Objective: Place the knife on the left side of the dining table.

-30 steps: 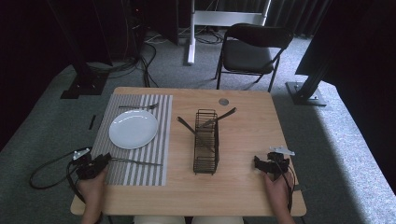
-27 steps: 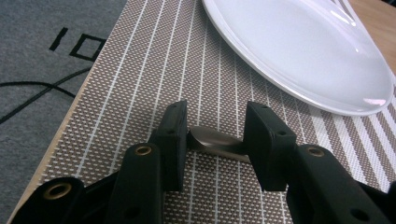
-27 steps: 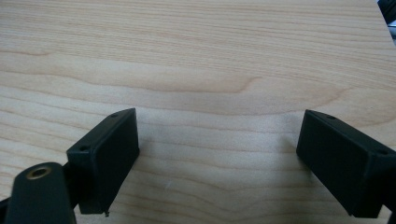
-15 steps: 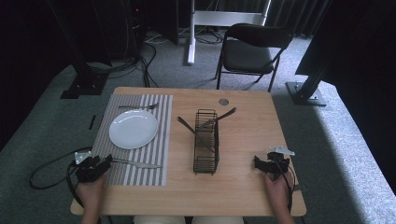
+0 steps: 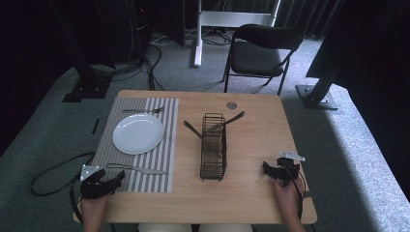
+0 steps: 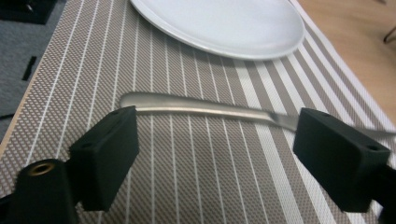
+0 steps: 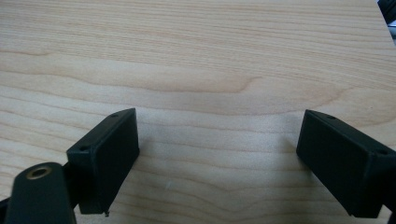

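Left gripper is hovering, jaws apart, near the knife. Right gripper is idling, jaws apart. Probably next: lowering and closing on the handle.

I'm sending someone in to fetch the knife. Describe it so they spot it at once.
Start at the striped placemat on the left half of the wooden table. The white plate sits in its middle; the knife lies flat on the mat's near edge, between plate and person. The fork lies beyond the plate, and other cutlery leans in the wire rack.
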Motion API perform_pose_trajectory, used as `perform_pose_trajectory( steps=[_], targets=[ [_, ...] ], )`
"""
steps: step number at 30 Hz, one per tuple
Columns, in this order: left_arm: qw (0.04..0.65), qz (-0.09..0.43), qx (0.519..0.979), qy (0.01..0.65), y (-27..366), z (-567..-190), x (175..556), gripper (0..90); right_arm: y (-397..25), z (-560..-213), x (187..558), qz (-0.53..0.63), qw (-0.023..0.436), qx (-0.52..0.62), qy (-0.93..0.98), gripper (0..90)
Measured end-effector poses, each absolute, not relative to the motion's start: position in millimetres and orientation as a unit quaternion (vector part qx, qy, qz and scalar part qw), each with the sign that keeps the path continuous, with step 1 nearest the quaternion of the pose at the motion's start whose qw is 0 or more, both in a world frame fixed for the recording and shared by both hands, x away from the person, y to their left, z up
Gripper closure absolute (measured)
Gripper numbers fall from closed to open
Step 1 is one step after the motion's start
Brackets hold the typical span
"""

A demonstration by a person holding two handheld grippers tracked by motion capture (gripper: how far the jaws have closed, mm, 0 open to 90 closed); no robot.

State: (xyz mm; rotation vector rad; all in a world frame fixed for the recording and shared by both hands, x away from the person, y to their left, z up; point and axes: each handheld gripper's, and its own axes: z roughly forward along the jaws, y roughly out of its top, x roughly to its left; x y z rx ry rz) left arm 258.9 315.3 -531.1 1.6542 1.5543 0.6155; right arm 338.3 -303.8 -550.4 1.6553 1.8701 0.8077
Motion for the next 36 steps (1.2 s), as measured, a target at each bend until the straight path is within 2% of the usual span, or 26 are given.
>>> perform_pose_trajectory(
  steps=[1, 2, 4, 5, 7, 14, 36],
  targets=[
    [0.379, 0.250, 0.653, 0.605, 313, -531, 257, 13.5, -304, -550, 338, 0.298, 0.256, 0.610, 0.689, 12.1],
    [0.375, 0.254, 0.658, 0.602, 310, -531, 256, 9.1, -304, -550, 338, 0.298, 0.256, 0.610, 0.689, 12.1],
    [0.364, 0.265, 0.660, 0.601, 307, -531, 255, 8.8, -304, -550, 338, 0.298, 0.256, 0.610, 0.689, 12.1],
    [0.361, 0.267, 0.661, 0.601, 306, -532, 254, 2.9, -304, -550, 338, 0.298, 0.256, 0.610, 0.689, 12.1],
    [0.347, 0.268, 0.665, 0.604, 304, -533, 255, 0.0, -304, -550, 338, 0.298, 0.256, 0.610, 0.689, 12.1],
    [0.318, 0.300, 0.674, 0.595, 298, -537, 250, 0.0, -304, -550, 338, 0.298, 0.256, 0.610, 0.689, 12.1],
    [0.305, 0.319, 0.654, 0.615, 298, -538, 255, 0.0, -304, -550, 338, 0.298, 0.255, 0.610, 0.689, 12.1]
  ],
)
